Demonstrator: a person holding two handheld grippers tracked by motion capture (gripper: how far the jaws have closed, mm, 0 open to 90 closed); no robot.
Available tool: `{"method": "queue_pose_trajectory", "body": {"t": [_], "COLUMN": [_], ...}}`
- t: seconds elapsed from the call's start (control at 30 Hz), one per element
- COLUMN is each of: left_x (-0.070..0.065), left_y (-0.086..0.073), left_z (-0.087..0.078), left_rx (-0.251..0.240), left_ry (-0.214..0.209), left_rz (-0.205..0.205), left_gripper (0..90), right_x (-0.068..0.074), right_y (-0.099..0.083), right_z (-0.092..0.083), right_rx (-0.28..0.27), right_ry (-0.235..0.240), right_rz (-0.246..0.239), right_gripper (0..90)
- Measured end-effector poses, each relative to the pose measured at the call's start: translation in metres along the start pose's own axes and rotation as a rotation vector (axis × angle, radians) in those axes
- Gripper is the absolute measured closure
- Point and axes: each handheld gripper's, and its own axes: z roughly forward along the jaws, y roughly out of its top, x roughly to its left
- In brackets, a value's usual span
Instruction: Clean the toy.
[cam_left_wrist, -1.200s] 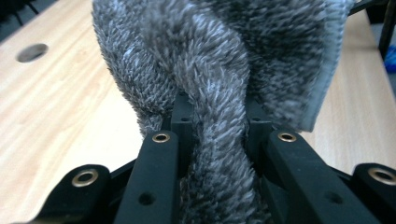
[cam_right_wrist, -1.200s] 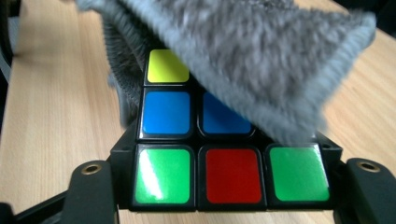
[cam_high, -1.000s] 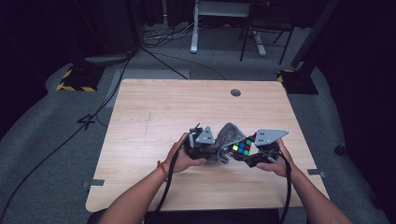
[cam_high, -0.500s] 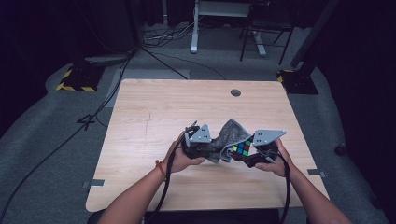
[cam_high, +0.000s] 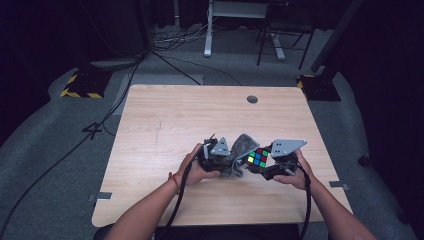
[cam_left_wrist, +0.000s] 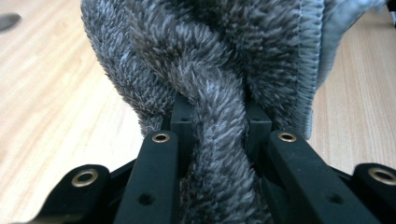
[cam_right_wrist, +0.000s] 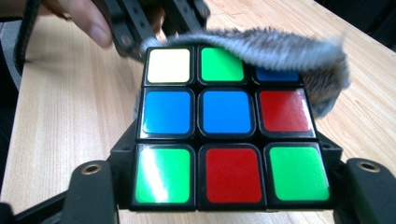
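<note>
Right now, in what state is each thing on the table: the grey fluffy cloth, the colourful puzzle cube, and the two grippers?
Grey fluffy cloth: bunched, pinched in the left gripper, one edge draped over the cube's far edge.
Colourful puzzle cube: scrambled, clamped in the right gripper, partly covered by the cloth.
Left gripper: shut on the cloth.
Right gripper: shut on the cube.
Light wooden table: bears both hands.

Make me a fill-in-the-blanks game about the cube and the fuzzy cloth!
1. The right gripper holds a puzzle ____.
2. The left gripper is shut on a fuzzy grey ____.
3. In the right gripper view, the middle square of the cube face is ____.
4. The table is made of ____.

Missing words: cube; cloth; blue; wood
</note>
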Motion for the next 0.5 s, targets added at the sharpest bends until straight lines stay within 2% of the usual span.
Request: {"method": "queue_pose_trajectory", "body": {"t": [0.13, 0.2, 0.27, 0.3, 0.33, 0.37, 0.4, 0.5], "left_x": [-0.001, -0.002, -0.005, -0.005, -0.006, -0.009, -0.009, -0.003], "left_y": [0.002, 0.005, 0.008, 0.008, 0.010, 0.011, 0.011, 0.004], "left_z": [-0.003, -0.010, -0.021, -0.021, -0.025, -0.027, -0.027, -0.017], "left_rx": [-0.017, -0.059, -0.126, -0.126, -0.152, -0.150, -0.150, -0.073], "left_ry": [0.010, 0.019, 0.013, 0.013, 0.006, 0.023, 0.023, 0.059], "left_rz": [0.007, 0.012, 0.018, 0.018, 0.014, 0.031, 0.031, 0.005], "left_gripper": [73.3, 73.4, 73.4, 73.4, 73.4, 73.4, 73.4, 73.4], "right_x": [0.000, 0.000, 0.000, 0.000, 0.000, 0.001, 0.001, 0.002], "right_y": [0.000, 0.000, -0.001, -0.001, -0.001, 0.000, 0.000, 0.001], "right_z": [-0.001, -0.001, 0.000, 0.000, 0.001, 0.002, 0.002, 0.002], "right_rx": [-0.003, 0.003, 0.015, 0.015, 0.018, 0.010, 0.010, 0.006], "right_ry": [0.002, -0.001, -0.001, -0.001, -0.003, 0.003, 0.003, 0.005], "right_rz": [-0.001, -0.001, -0.002, -0.002, -0.003, -0.005, -0.005, -0.009], "right_gripper": [33.9, 33.9, 33.9, 33.9, 33.9, 33.9, 33.9, 33.9]}}
